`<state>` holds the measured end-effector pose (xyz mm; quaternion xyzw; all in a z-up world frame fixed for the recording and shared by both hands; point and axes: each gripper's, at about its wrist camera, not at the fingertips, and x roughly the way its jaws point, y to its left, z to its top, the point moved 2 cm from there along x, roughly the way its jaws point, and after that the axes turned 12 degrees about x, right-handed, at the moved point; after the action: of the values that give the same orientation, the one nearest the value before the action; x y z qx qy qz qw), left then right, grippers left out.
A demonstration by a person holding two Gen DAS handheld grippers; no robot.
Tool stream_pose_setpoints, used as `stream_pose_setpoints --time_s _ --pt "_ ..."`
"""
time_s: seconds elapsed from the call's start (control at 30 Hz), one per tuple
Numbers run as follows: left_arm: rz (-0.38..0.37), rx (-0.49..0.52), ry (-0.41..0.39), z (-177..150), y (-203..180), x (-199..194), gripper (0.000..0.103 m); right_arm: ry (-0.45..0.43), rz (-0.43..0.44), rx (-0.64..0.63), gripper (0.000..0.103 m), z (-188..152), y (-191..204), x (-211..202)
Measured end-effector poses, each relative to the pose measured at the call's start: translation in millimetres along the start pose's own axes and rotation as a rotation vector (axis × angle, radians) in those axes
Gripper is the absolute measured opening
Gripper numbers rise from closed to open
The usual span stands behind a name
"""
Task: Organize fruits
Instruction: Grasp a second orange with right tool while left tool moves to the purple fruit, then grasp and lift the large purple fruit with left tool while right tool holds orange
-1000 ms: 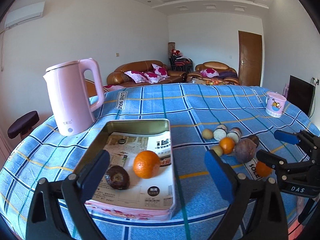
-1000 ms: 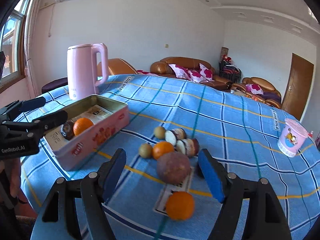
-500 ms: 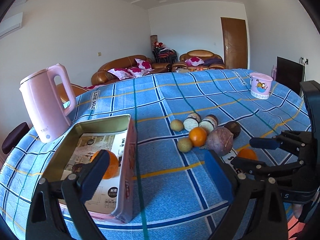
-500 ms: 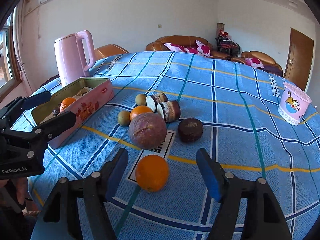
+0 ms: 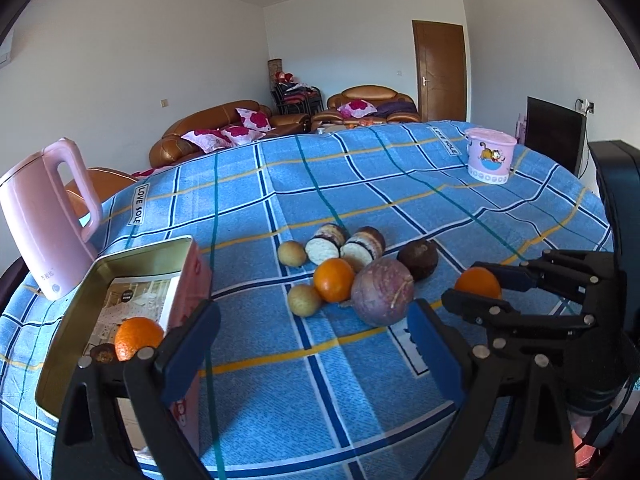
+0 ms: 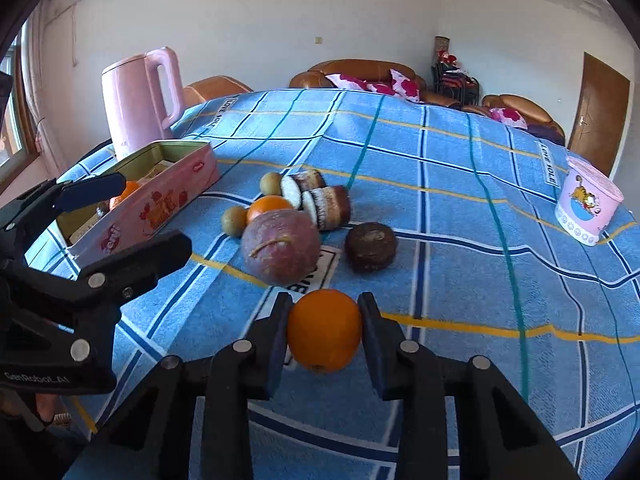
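My right gripper (image 6: pixel 325 309) is shut on an orange (image 6: pixel 324 336) that rests on the blue checked cloth, its pads pressing both sides; the left wrist view shows the same orange (image 5: pixel 478 282) in that gripper (image 5: pixel 466 286). Just beyond lie a big purple fruit (image 6: pixel 280 252), a dark brown fruit (image 6: pixel 371 246), another orange (image 6: pixel 268 205), two small yellow-green fruits and two cut halves (image 6: pixel 320 200). My left gripper (image 5: pixel 312 332) hovers between the pile and the pink tin (image 5: pixel 120 256), its jaws wide and closing on nothing. Inside the tin lie an orange (image 5: pixel 138 336) and a dark fruit (image 5: pixel 102 354).
A pink kettle (image 5: pixel 44 216) stands behind the tin at the left. A pink cartoon cup (image 5: pixel 490 156) sits at the far right of the table. The cloth drops off at the near edge. Brown sofas stand beyond the table.
My right gripper moved forward and closed on the near orange. My left gripper swung right, from over the tin toward the fruit pile.
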<state>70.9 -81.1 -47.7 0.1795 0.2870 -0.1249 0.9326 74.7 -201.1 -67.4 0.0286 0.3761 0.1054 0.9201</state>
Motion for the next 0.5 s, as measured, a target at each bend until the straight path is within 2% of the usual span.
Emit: stream_pose_setpoints --time_s 0.17,0.23,0.3,0.37,0.5 --pt "-0.079 0.001 0.046 10.4 -15.9 20.0 0.084 -0.012 -0.057 0.063 0.036 11.3 -27.6 5.5" --pt "-0.102 0.001 0.064 12.6 -21.3 27.4 0.079 0.002 -0.037 0.1 0.036 14.3 -33.8 7.9" --pt "-0.13 0.001 0.088 14.0 -26.1 35.4 0.067 0.009 -0.034 0.101 0.036 14.8 -33.8 9.4" --pt "-0.153 -0.009 0.114 13.5 -28.5 42.3 0.061 0.009 -0.034 0.098 0.036 14.9 -33.4 9.6" --pt "-0.188 -0.029 0.149 11.9 -29.8 50.3 0.053 0.012 -0.017 0.121 0.036 13.7 -36.8 9.5"
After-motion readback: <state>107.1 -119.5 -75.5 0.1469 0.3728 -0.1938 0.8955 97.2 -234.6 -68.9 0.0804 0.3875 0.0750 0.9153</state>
